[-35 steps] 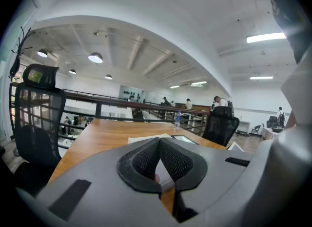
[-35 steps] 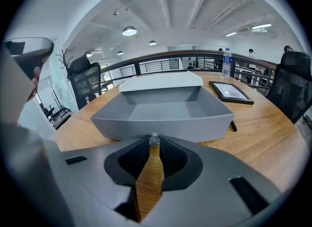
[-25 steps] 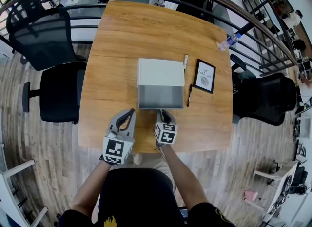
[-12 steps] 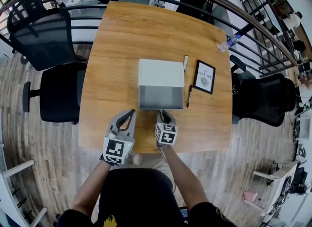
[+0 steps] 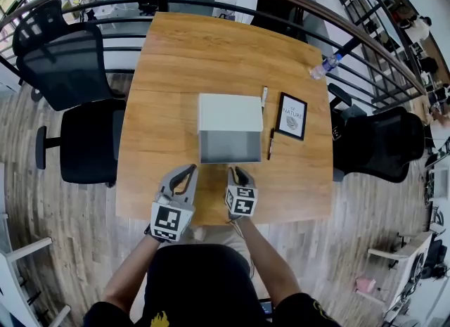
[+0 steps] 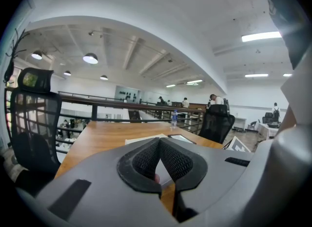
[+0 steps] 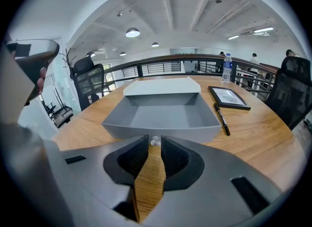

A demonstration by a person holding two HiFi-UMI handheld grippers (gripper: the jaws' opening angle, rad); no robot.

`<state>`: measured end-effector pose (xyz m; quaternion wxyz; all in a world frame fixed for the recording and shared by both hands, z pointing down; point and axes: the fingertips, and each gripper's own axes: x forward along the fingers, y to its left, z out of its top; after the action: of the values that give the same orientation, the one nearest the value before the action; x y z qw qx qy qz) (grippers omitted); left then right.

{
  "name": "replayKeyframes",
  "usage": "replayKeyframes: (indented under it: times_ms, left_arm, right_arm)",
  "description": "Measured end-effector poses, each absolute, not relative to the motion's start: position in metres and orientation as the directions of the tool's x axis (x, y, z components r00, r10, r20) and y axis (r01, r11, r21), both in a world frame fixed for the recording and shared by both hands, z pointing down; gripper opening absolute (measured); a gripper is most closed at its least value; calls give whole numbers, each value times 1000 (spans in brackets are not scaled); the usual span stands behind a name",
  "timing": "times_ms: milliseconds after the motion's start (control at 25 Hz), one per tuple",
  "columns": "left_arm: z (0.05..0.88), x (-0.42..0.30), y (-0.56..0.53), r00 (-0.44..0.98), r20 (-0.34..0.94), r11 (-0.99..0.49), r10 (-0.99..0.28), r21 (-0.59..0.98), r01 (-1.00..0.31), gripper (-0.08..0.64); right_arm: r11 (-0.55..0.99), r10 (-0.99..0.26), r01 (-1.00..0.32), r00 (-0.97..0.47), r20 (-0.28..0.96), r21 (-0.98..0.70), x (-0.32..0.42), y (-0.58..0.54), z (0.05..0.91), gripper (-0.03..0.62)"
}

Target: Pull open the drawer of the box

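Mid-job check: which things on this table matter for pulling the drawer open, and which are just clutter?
For the job:
box
drawer, already out
knob
right gripper

Just lying about:
black pen
white pen
frame
bottle
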<state>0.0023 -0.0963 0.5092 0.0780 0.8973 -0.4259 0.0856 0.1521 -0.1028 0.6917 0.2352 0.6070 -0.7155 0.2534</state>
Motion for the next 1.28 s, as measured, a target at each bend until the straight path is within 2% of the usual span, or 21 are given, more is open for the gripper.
replayKeyframes:
  times_ms: [200, 320, 440, 720, 840, 1000, 1280]
  left_arm:
    - [491, 7, -87, 645, 201, -651, -737, 45, -758, 17]
    - [479, 0, -82, 639, 189, -643, -746, 45, -764, 17]
    - [463, -13, -81, 626, 181, -633, -758, 27, -774, 17]
    - [423, -37, -90, 590, 142, -595, -795, 11, -804, 17]
    - [402, -41, -91, 584, 112, -588, -804, -6, -809, 17]
    - [369, -42, -92, 585, 56, -587, -809, -21, -810, 17]
    - [353, -37, -80, 606, 49, -608, -794, -67, -791, 17]
  right_arm:
    - [113, -797, -989, -149, 585, -98, 170, -84, 649, 66]
    - [78, -837, -992, -118, 534, -97, 192, -75, 613, 16]
    - [54, -883, -993, -96, 460, -104, 212, -70, 570, -3]
    - [26, -963, -991, -60, 263, -132, 246, -55, 461, -3]
    - [41, -981, -982, -75, 180, -186, 255, -43, 415, -3]
    - [82, -992, -982, -97, 80, -169, 257, -38, 359, -3]
    - [136, -990, -982, -138, 8, -129, 250, -25, 325, -3]
